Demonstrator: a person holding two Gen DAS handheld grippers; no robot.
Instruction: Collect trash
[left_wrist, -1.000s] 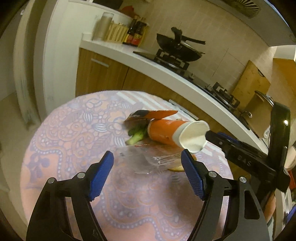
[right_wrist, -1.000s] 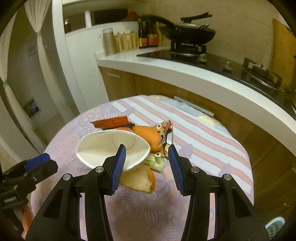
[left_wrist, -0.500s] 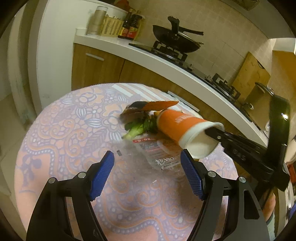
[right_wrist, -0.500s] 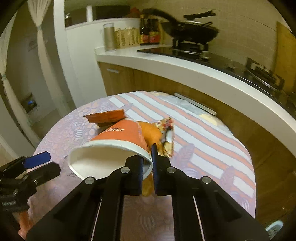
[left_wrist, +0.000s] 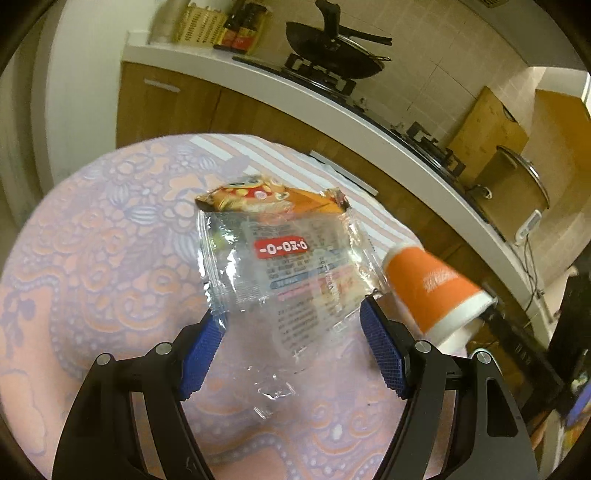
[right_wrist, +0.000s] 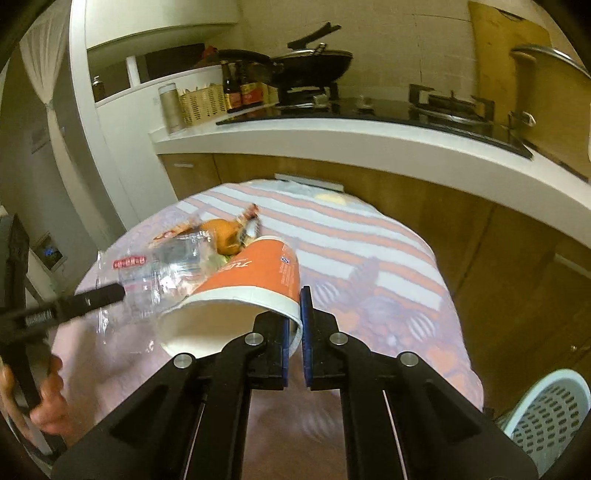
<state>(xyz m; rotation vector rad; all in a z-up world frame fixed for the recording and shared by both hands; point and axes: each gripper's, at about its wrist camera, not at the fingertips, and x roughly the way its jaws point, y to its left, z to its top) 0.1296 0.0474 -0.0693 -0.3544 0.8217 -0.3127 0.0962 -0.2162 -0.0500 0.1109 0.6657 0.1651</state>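
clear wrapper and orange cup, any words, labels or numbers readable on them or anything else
"-0-0Z-0": roughly how the white characters on the red label of the clear wrapper read; uncertain.
Small print below that label: too small to read.
White logo on the orange cup: blurred in the left wrist view, inverted and unreadable in the right wrist view.
Bottle labels on the counter: too small.

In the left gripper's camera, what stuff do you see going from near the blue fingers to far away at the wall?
left gripper → clear plastic wrapper → orange snack bag → striped cloth → white counter → black wok
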